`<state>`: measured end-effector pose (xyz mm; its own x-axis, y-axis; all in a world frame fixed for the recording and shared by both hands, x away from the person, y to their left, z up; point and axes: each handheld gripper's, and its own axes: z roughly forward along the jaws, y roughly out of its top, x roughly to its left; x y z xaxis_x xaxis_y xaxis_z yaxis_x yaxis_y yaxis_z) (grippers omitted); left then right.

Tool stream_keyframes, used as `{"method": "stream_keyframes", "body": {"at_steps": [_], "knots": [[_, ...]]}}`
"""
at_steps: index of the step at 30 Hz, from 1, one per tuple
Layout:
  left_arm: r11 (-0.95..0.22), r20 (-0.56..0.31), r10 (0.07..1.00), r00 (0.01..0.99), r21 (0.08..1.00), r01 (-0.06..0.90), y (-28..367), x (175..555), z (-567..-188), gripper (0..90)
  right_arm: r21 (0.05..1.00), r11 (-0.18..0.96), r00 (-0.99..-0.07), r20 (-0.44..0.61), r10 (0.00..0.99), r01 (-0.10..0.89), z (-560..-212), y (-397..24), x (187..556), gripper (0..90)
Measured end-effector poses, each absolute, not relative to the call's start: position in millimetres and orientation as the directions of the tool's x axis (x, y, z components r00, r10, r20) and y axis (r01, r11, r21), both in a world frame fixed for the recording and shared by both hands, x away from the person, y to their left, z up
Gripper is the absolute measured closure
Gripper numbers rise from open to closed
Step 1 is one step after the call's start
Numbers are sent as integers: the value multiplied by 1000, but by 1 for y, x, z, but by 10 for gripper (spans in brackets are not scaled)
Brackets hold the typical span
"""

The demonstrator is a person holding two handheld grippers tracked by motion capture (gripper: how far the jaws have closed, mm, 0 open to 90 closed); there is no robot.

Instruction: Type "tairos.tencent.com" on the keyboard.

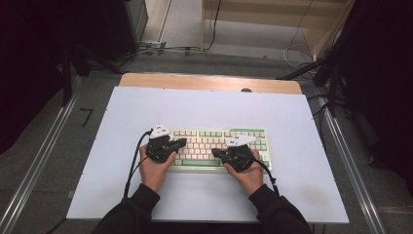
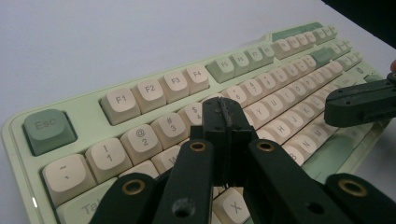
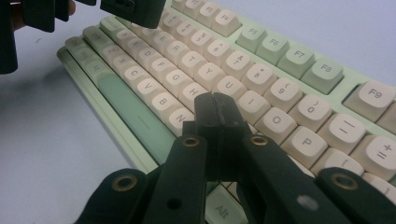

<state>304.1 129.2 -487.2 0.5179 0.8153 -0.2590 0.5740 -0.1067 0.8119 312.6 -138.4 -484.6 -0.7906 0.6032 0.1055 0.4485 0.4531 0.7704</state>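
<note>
I hold both grippers over the keyboard (image 1: 214, 146) at frame centre: left gripper (image 1: 181, 142) pressed together, right gripper (image 1: 215, 153) pressed together, neither pinching anything.

Even overhead light, dim surroundings
Worktop (image 1: 292, 117) is glowing pale; far keys (image 2: 327, 35) are softening out of focus; corners are falling dark.
</note>
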Motion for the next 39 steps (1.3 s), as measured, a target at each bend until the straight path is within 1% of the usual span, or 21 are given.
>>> {"method": "stream_keyframes", "body": {"at_steps": [39], "knots": [[-109, -259, 815, 518, 810, 576, 129, 304, -488, 900, 761, 483, -816, 103, 569, 433, -489, -116, 314, 882]]}}
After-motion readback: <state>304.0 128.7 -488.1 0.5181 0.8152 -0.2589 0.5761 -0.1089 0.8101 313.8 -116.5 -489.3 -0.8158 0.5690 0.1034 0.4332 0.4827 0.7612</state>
